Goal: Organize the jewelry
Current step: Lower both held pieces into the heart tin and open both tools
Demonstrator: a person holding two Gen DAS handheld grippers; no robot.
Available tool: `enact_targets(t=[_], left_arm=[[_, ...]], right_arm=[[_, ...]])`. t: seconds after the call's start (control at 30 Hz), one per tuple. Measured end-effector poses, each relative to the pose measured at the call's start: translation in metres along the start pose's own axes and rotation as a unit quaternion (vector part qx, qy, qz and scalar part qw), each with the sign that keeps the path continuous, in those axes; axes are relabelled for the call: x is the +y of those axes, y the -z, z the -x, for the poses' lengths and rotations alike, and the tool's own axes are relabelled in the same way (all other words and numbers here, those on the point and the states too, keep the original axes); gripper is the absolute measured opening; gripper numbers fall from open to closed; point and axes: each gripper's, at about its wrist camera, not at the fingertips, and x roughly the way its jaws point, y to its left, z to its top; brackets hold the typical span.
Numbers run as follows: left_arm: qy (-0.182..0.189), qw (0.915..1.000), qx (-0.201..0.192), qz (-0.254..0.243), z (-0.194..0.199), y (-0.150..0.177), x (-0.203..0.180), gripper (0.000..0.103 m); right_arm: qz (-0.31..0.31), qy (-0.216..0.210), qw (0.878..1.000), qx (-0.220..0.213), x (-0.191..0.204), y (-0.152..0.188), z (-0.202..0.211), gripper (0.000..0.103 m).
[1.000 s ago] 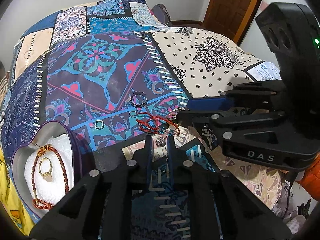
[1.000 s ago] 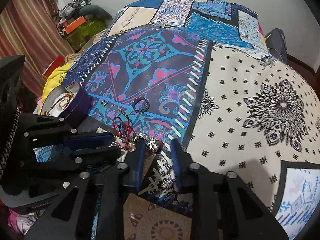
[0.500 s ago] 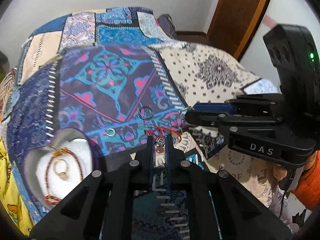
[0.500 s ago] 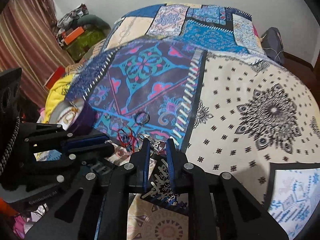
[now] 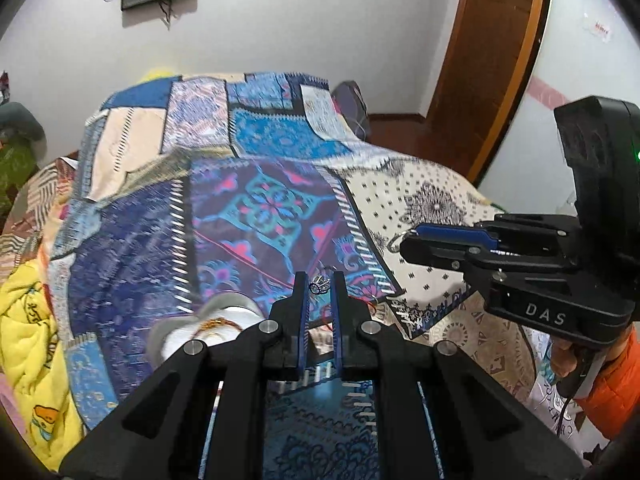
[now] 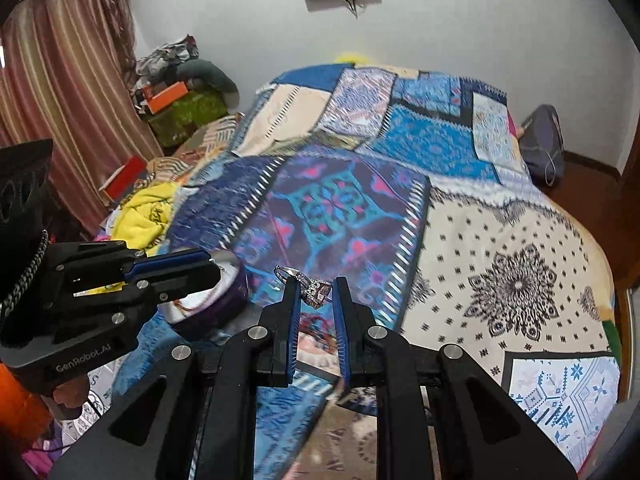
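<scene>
My left gripper (image 5: 320, 280) is shut on a small silver ring (image 5: 320, 283) and holds it above the patchwork bedspread (image 5: 264, 208). My right gripper (image 6: 314, 284) is shut on a silver stone-set ring (image 6: 314, 292), also lifted; its ring loop shows at the tip of the right gripper in the left wrist view (image 5: 394, 243). A heart-shaped jewelry box (image 5: 188, 332) with white lining sits just left of my left fingers; it holds an orange beaded bracelet (image 5: 218, 323). The box also shows in the right wrist view (image 6: 212, 304), partly hidden behind the left gripper (image 6: 212, 268).
A yellow blanket (image 5: 28, 344) lies at the bed's left edge. A wooden door (image 5: 492, 52) stands at the back right. Clutter and a curtain (image 6: 52, 92) are beyond the bed on the left. A red cord (image 5: 370, 302) peeks out beside my left fingers.
Both grippers closed on a ring each and rose from the bedspread. The views tilted up; the red bracelet and dark ring on the bed dropped out of sight behind the fingers.
</scene>
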Motion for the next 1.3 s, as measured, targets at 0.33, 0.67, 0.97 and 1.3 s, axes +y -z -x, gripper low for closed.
enact_targets(t=[0.33, 0.67, 0.97, 1.3], left_arm=[[-0.020, 0.9992, -0.034, 0.000, 0.039, -0.001, 0.020, 0.009], [-0.045, 0.9984, -0.035, -0.003, 0.059, 0.003, 0.050, 0.009], [-0.052, 0.9985, -0.017, -0.008, 0.052, 0.014, 0.065, 0.009], [-0.042, 0.9989, 0.020, 0.008, 0.022, 0.032, 0.080, 0.009]], right_arm=[[0.017, -0.010, 1.000, -0.024, 0.036, -0.012, 0.006, 0.014], [0.028, -0.029, 0.999, -0.029, 0.063, -0.018, -0.002, 0.014], [0.032, -0.041, 0.999, -0.002, 0.079, -0.013, -0.028, 0.014], [0.047, -0.050, 0.996, 0.048, 0.091, -0.002, -0.063, 0.014]])
